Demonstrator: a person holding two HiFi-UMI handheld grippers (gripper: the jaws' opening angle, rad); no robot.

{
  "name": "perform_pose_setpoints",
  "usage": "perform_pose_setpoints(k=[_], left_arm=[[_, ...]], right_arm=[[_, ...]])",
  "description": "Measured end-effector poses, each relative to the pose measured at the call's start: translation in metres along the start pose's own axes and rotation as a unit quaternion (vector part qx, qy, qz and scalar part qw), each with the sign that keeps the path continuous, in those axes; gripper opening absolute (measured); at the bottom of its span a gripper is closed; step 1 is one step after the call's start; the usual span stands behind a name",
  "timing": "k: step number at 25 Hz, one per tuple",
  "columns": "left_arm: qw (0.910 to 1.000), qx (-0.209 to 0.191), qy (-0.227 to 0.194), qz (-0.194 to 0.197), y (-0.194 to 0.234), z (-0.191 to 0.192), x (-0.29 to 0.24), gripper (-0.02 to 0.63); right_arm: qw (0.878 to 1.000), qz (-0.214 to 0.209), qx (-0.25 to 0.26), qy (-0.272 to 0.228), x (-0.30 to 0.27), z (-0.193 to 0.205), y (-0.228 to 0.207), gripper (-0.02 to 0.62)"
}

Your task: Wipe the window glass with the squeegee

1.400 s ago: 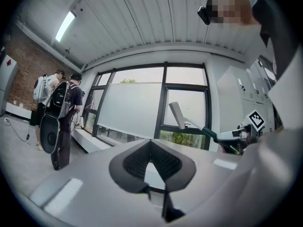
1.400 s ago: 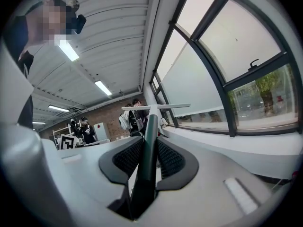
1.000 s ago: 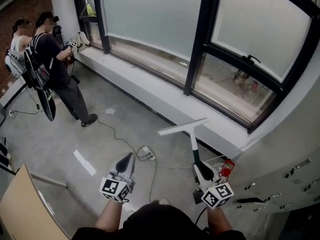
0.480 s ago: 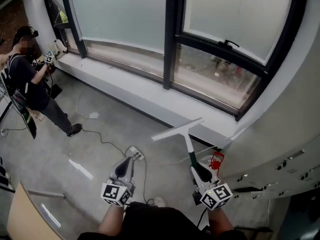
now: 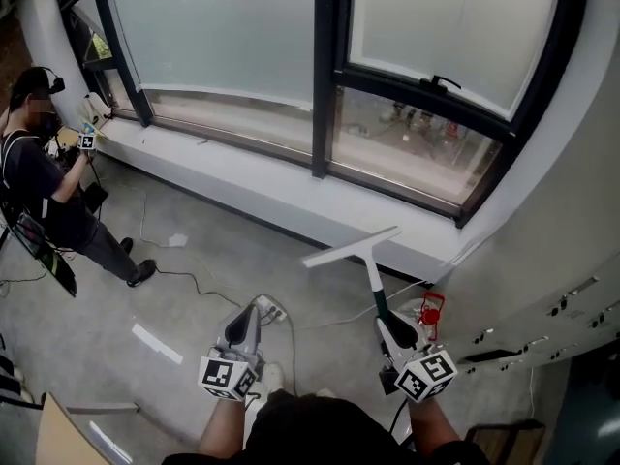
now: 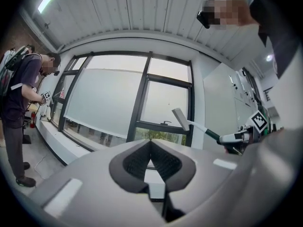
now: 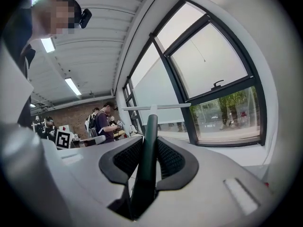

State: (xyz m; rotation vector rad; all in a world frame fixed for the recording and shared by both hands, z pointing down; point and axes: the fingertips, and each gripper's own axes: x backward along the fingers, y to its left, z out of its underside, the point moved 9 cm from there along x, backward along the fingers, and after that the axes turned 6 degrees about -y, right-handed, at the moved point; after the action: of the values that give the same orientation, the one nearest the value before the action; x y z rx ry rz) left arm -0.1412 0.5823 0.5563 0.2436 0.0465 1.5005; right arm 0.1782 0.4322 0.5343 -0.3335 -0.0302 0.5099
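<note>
Nearest the person, at the bottom edge of the head view, the left gripper (image 5: 250, 310) has its jaws pressed together with nothing between them and hangs idle over the floor. Beside it, the right gripper (image 5: 389, 325) is clamped on the dark lower end of the squeegee (image 5: 369, 264). The shaft runs up and away from the jaws to the pale blade. That blade sits crosswise and tilted in the air, in front of the sill (image 5: 291, 197) and well apart from the window glass (image 5: 223, 37).

Trouble could start underfoot: a power strip (image 5: 272, 307) and its cable (image 5: 208, 274) lie on the floor between the grippers and the sill, so a step toward the window could snag them.

The hold looks like the next weak spot. With only the handle's end between the jaws, pressing the blade on the pane would probably lever the shaft round in the pads, and the blade could twist or skid.

Farther off, the dark frame post (image 5: 325, 76) and the latch handle (image 5: 444, 82) on the right-hand pane stand proud of the glass. A sideways stroke might knock the blade's end against either.

Another person (image 5: 44, 187) stands by the far left end of the sill, well clear.
</note>
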Motion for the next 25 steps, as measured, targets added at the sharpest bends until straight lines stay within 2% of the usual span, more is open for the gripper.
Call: perform_pose_setpoints(k=[7, 15, 21, 25], left_arm=[[0.9988, 0.001, -0.026, 0.041, 0.066, -0.024, -0.025, -0.002], [0.9968, 0.011, -0.006, 0.078, 0.118, -0.026, -0.03, -0.002], [0.996, 0.019, 0.01, 0.087, 0.126, -0.017, -0.058, -0.002], [0.9954, 0.009, 0.01, 0.095, 0.114, -0.012, -0.1, -0.002]], right_arm=[[0.999, 0.045, 0.014, -0.027, -0.052, -0.01, 0.027, 0.097], [0.997, 0.071, -0.011, -0.021, -0.094, 0.009, 0.061, 0.097], [0.995, 0.09, -0.019, -0.026, -0.102, 0.008, 0.047, 0.096], [0.994, 0.099, -0.025, -0.041, -0.105, -0.002, 0.008, 0.097]])
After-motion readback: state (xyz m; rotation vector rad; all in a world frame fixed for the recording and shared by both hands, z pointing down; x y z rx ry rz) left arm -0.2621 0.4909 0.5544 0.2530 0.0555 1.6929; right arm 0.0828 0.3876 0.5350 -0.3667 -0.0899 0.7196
